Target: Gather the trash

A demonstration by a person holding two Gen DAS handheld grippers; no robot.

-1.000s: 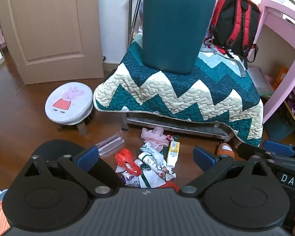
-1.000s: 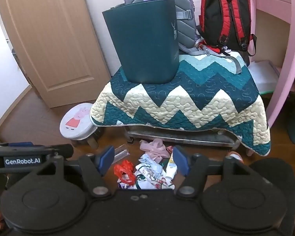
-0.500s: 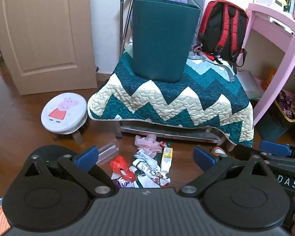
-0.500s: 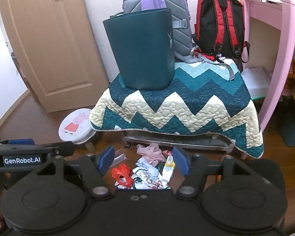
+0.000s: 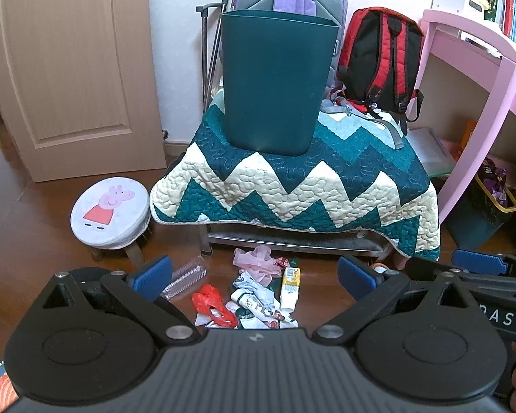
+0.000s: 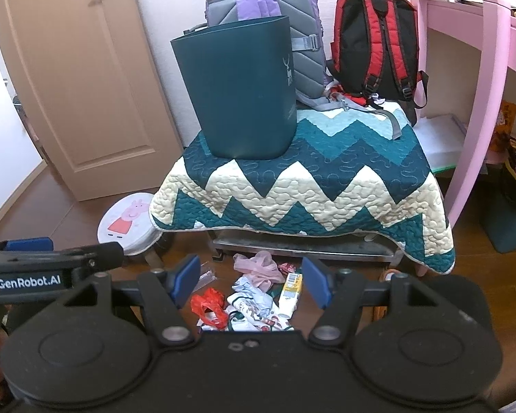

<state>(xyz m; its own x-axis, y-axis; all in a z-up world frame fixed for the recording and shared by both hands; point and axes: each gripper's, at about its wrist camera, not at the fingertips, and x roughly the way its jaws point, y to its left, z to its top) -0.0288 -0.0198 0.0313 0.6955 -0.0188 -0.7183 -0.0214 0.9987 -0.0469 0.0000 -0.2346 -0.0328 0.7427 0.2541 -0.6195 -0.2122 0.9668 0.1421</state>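
Note:
A pile of trash lies on the wood floor below a quilt-covered table: a red plastic bag, white printed wrappers, a pink bag, a yellow-white carton and a clear ridged plastic piece. The pile also shows in the right wrist view, with the red bag and the carton. A dark teal bin stands upright on the quilt. My left gripper is open and empty, above the pile. My right gripper is open and empty, also above it.
A Peppa Pig stool stands left of the table. A purple-grey backpack and a red-black backpack lean on the wall behind the bin. A pink desk is at the right, a wooden door at the left.
Both grippers have drawn back and up from the table, so the bin, quilt and trash pile look smaller and lower. Both stay open and empty.

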